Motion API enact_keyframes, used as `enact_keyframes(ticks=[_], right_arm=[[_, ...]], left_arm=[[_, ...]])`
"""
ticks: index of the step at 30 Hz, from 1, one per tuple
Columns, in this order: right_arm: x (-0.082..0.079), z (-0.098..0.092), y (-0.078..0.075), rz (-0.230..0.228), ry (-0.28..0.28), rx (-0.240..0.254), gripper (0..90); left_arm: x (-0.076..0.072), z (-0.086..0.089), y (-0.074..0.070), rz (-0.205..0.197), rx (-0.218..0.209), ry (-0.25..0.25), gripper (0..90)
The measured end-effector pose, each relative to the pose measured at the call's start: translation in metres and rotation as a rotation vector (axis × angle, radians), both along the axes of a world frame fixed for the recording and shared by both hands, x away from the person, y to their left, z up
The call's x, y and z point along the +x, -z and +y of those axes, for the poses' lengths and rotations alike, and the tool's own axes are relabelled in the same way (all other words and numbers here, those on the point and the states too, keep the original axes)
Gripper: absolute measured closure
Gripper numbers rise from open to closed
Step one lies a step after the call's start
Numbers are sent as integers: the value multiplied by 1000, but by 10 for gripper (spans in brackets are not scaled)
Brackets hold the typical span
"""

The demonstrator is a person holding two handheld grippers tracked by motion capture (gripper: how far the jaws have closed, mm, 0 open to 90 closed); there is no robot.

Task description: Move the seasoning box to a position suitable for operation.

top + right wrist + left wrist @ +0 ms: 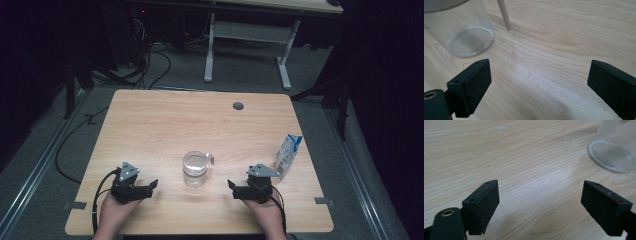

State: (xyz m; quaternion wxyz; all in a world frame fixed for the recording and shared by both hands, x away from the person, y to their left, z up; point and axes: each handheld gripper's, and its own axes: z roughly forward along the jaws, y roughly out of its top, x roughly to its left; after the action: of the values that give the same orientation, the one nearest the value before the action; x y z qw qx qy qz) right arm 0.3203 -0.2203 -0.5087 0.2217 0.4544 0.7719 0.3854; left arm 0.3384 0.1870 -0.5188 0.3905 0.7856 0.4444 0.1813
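A clear, round glass beaker w/ a small pouring lip was seen upright on the light wooden table, approx. at the centre of the near half, between the two hand-held tools. The left black two-jaw gripper was held low over the table near the front edge, left of the beaker and apart from it, jaws pointed right toward it. In the left gripper view its jaws were spread wide w/ only bare wood between them; the beaker's base was seen at far right, beyond the jaw tips, not touched. The right black two-jaw gripper was held likewise to the beaker's right, pointed left. Its jaws were also wide apart, nothing gripped; in the right gripper view the beaker stood far left, ahead of the left jaw. A blue-and-white paper carton stood near the table's right edge, just beyond the right gripper.
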Motion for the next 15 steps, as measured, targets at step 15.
enact_keyframes(ticks=[15], right_arm=[[-2,-11,1,-5,-3,41,79]], left_arm=[[-8,1,-7,-48,-81,20,243]])
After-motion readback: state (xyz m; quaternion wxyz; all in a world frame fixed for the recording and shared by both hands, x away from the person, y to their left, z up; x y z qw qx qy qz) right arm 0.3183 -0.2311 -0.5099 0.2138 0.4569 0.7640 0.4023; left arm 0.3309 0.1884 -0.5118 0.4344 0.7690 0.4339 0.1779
